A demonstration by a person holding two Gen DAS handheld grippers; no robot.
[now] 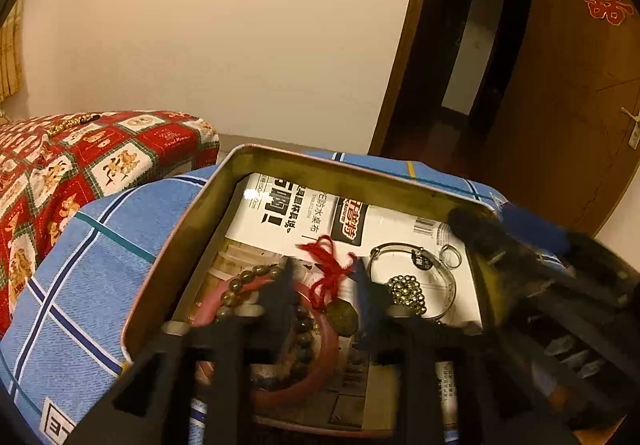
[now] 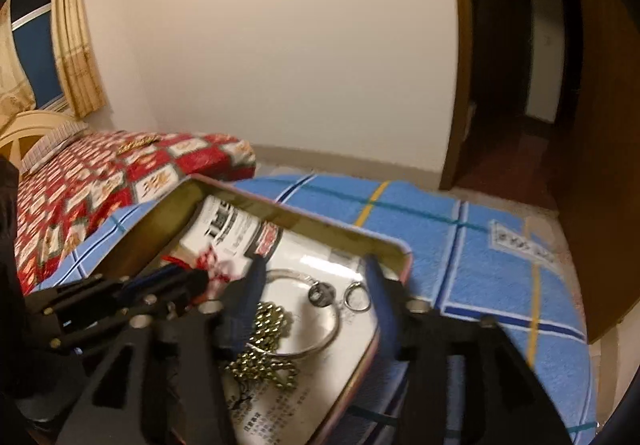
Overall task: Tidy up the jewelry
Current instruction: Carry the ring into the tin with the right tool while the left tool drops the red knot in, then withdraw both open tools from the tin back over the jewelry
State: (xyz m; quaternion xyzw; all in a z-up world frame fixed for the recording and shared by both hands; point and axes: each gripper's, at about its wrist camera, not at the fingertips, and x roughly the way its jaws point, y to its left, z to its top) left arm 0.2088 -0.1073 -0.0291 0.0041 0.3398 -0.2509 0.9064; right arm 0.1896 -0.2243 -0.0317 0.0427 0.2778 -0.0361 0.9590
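An open metal tin [image 1: 320, 165] [image 2: 320, 221] sits on a blue checked cloth [image 1: 80, 265] and is lined with printed paper. My left gripper [image 1: 324, 285] reaches into it, open. A red cord [image 1: 328, 269] with a bronze pendant [image 1: 342, 317] lies loose between its fingers. Beside them lie a brown bead bracelet [image 1: 244, 277] and a pink bangle [image 1: 324, 357]. My right gripper [image 2: 316, 285] is also open, above a silver bangle [image 2: 332, 329], its charm [image 2: 320, 293] and a small ring [image 2: 348, 301]. A gold bead chain [image 2: 264, 333] [image 1: 406, 291] lies by its left finger.
A bed with a red patterned quilt [image 1: 80, 157] [image 2: 100, 181] stands behind the tin on the left, and a gold item [image 2: 136, 144] lies on it. A wooden door [image 1: 560, 105] stands open at the right onto a dark hallway. Blue cloth [image 2: 500, 245] stretches right of the tin.
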